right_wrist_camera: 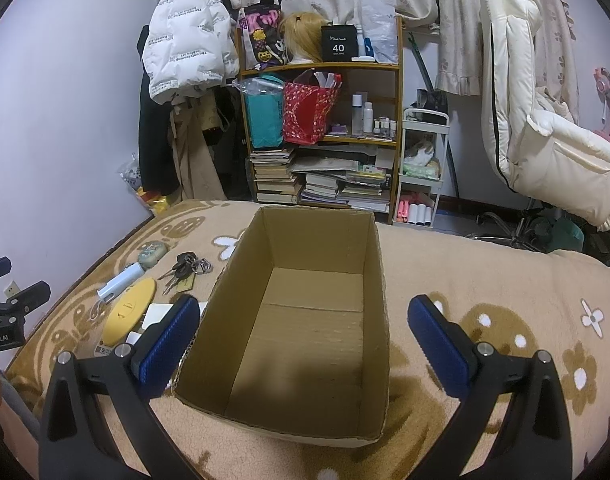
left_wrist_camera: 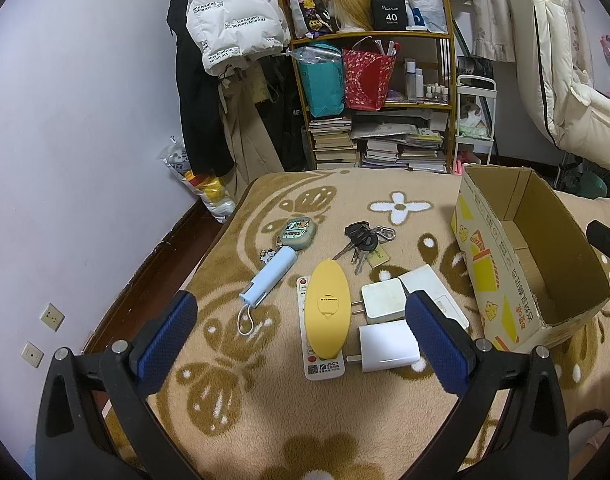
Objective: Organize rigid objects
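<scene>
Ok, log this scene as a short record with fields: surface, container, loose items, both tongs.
surface: patterned blanket
container: cardboard box, open top, nothing inside
loose items: yellow oval case lying on a remote; two white chargers; key bunch; light blue stick
left tongs: open, holding nothing
right tongs: open, over the box

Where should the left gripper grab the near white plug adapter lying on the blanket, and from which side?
Grip the near white rectangular plug adapter across its smooth body, not the prongs. It lies flat, prongs pointing left toward the white remote control. Probably best to bring the left gripper straight down from above, open jaws closing on the near and far edges, since the second white charger sits close behind.
</scene>
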A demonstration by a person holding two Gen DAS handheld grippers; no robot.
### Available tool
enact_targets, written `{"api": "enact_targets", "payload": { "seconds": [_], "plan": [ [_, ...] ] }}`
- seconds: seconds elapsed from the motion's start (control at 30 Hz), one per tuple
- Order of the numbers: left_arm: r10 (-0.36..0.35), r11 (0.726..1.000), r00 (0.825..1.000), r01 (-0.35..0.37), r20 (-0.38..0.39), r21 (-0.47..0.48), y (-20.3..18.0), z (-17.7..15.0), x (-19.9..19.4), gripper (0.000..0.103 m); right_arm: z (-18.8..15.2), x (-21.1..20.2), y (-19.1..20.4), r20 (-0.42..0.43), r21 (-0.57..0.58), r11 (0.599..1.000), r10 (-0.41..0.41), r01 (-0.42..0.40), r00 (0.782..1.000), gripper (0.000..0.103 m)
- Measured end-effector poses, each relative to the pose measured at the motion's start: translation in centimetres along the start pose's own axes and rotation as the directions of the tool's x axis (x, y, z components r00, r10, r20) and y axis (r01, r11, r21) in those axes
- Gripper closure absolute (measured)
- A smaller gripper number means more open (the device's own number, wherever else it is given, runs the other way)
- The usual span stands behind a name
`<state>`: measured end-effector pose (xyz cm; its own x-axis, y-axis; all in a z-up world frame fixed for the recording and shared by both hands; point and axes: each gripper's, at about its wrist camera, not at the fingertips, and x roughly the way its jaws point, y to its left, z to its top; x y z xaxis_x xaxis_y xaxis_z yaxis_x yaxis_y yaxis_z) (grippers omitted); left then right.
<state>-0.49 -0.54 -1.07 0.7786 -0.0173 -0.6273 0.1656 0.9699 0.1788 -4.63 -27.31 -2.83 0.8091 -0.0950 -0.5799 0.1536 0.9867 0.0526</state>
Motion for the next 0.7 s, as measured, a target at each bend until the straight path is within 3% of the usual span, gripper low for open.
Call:
{"api": "enact_targets", "payload": {
  "seconds": [0.43,0.7],
  "plan": [
    [-0.004,1.000,1.000,0.004,-0.006,0.000,-0.10,-0.27,0.03,0.000,-0.86,0.01,-0.15,-0.018,0.003,1.000,-0.002,0.002,1.000,0.000],
    [-0.039,0.999,0.998,0.038,-0.050,-0.008,-0.03,-0.30,0.88,0.000,-0.29,0.91,-0.35,-0.082,0.024,1.000,-0.017,0.019,0.996,0.000]
  ]
}}
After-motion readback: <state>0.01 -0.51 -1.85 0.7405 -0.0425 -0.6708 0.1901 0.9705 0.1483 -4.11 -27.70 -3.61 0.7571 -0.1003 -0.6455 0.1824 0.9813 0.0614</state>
